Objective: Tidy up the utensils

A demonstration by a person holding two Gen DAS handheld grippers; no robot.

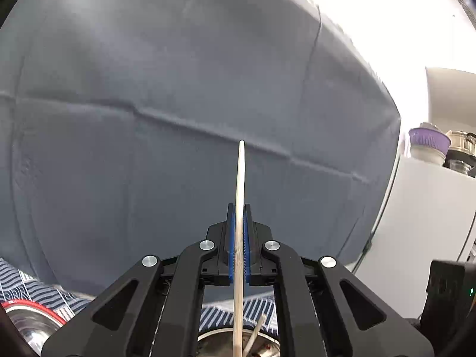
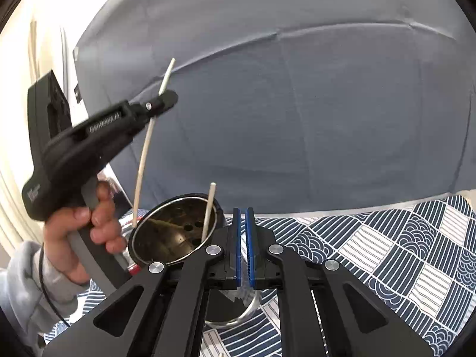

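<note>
My left gripper [image 1: 239, 208] is shut on a pale wooden chopstick [image 1: 240, 184] and holds it upright. In the right wrist view the left gripper [image 2: 162, 99] holds that chopstick [image 2: 145, 151] above the left rim of a round metal utensil holder [image 2: 175, 232]. A second chopstick [image 2: 208, 211] leans inside the holder; it also shows in the left wrist view [image 1: 253, 336]. My right gripper [image 2: 244, 211] is nearly closed with a narrow gap between its blue pads, holding nothing, just right of the holder.
A blue and white patterned cloth [image 2: 386, 253] covers the table. A grey fabric backdrop [image 1: 178, 104] stands behind. A red-rimmed metal bowl [image 1: 26, 324] is at the lower left. A purple-lidded container [image 1: 428, 144] sits on a white shelf at right.
</note>
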